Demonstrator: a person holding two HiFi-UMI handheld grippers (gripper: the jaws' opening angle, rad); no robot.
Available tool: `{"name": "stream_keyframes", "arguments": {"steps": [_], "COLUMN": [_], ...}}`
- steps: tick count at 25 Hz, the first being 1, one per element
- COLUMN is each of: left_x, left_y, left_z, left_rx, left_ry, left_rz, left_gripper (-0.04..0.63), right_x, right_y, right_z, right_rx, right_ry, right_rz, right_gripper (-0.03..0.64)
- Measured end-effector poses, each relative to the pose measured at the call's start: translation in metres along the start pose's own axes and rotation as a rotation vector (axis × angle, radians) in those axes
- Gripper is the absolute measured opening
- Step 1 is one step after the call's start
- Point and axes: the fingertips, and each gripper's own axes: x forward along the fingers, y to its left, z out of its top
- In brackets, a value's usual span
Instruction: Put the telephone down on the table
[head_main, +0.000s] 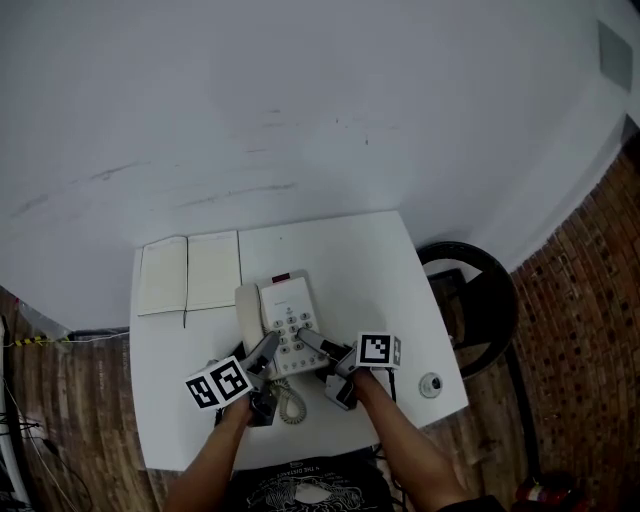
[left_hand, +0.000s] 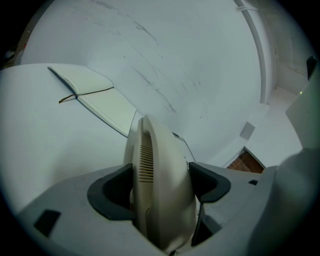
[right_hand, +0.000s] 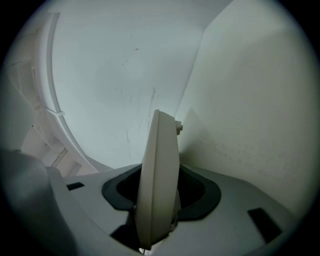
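Dim, flat light; fisheye edges w/ vignette.

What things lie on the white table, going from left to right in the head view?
From the left: open cream-paged notebook → beige push-button telephone → small round grey-white object.

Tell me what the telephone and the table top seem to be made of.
Telephone: probably hard moulded plastic, cream, smooth with a soft sheen; moulded slots show. Table: white, smooth, matt; perhaps laminate or painted board, cannot tell which.
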Motion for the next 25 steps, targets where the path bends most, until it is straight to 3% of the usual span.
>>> {"name": "stream_keyframes", "arguments": {"steps": [11,25], "left_x": [0.0053,0.0084], "left_y": [0.0048,0.0035], "left_z": [-0.0088,-0.0113], "left_rx": [0.029,0.054], "left_ry": [0.041,0.064], "left_rz": [0.024,0.038], "left_gripper": [0.348,0.348], "right_x": [0.0018,0.0027], "right_y": [-0.0068,-0.009], "right_z": [0.0002,0.0004], "right_rx": [-0.034,-0.17], "right_ry": [0.014,0.062], "right_rz": [-0.071,-0.214], "right_gripper": [0.178,0.22]}}
